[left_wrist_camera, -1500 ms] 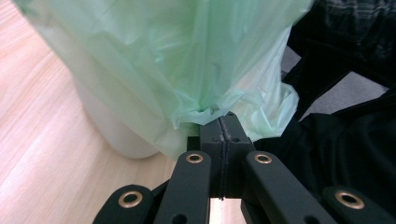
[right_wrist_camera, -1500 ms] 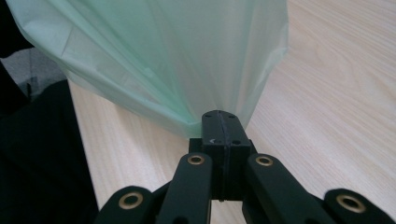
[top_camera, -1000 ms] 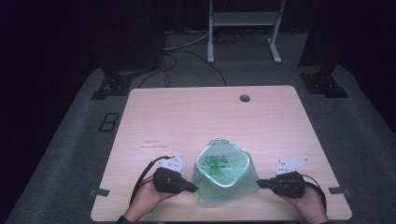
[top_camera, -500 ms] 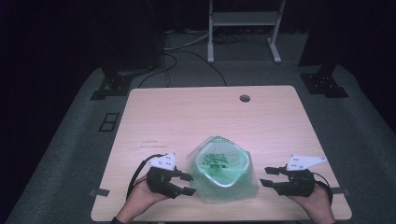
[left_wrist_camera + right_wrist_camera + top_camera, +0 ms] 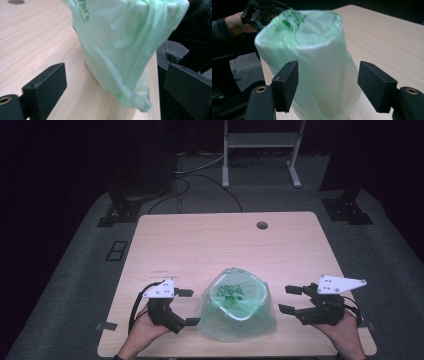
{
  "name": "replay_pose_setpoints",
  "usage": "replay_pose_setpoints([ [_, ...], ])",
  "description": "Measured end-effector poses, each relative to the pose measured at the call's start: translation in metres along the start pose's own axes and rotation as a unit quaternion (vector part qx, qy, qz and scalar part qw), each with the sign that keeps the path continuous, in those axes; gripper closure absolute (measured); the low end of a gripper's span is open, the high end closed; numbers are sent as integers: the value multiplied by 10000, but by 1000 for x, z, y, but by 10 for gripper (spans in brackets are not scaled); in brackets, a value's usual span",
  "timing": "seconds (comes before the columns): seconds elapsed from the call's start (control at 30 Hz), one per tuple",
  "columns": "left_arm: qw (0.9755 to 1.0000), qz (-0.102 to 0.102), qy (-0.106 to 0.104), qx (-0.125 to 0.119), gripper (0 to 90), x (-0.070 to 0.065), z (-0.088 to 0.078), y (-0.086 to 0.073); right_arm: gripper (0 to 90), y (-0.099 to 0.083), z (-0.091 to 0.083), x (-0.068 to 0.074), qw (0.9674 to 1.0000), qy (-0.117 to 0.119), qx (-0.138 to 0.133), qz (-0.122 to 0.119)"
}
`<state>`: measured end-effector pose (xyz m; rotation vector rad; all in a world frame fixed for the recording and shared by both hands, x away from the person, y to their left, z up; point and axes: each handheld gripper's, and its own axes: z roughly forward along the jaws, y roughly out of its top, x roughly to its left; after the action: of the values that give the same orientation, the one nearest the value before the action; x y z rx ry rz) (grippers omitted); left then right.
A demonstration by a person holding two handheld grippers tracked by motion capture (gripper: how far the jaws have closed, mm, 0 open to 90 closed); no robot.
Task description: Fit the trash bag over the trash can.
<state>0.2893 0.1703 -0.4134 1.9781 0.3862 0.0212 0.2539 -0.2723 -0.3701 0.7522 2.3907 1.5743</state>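
A translucent green plastic bag point(image 5: 236, 307) with green print covers a white round container standing upright near the front middle of the wooden table point(image 5: 210, 245). My left gripper point(image 5: 192, 307) sits just left of the bag, its lower fingertip close to the plastic. Its jaws have just been opening and stand wide, pressing on nothing. In the left gripper view the bag point(image 5: 120, 45) hangs ahead of the left gripper point(image 5: 117, 83). My right gripper point(image 5: 284, 299) hovers apart from the bag's right side, jaws just opened, nothing gripped. The right gripper view shows the bag point(image 5: 317, 57) beyond the right gripper point(image 5: 329, 83).
A round cable hole point(image 5: 261, 225) lies in the table's far part. The far half of the table is bare wood. Behind it stand a white frame point(image 5: 260, 150), black stand feet point(image 5: 120, 212) and cables on dark floor. The other hand point(image 5: 234, 23) shows past the bag.
Both grippers were shut at the bag's sides, then opened and drew outwards from it. The right one has also risen. The bag has loosened and spread a little.
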Motion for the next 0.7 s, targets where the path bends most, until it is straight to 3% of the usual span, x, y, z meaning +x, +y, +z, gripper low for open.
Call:
replay_pose_setpoints([
  [0.3,9992,-46,-198,-354,57,16,-1,22,353,24,13,1,9998,21,-31,-179],
  [0.57,9972,30,-693,-296,265,29,11,31,392,35,26,-10,9998,37,-105,-173],
  [0.6,9972,30,-693,-296,322,29,11,31,392,35,26,-10,9998,37,-105,-173],
  [0.63,9961,96,-836,-255,394,29,13,32,395,38,28,-8,9997,50,-102,-201],
  [0.7,9962,213,-828,-167,529,29,15,32,399,40,30,-7,9996,62,-100,-238],
])
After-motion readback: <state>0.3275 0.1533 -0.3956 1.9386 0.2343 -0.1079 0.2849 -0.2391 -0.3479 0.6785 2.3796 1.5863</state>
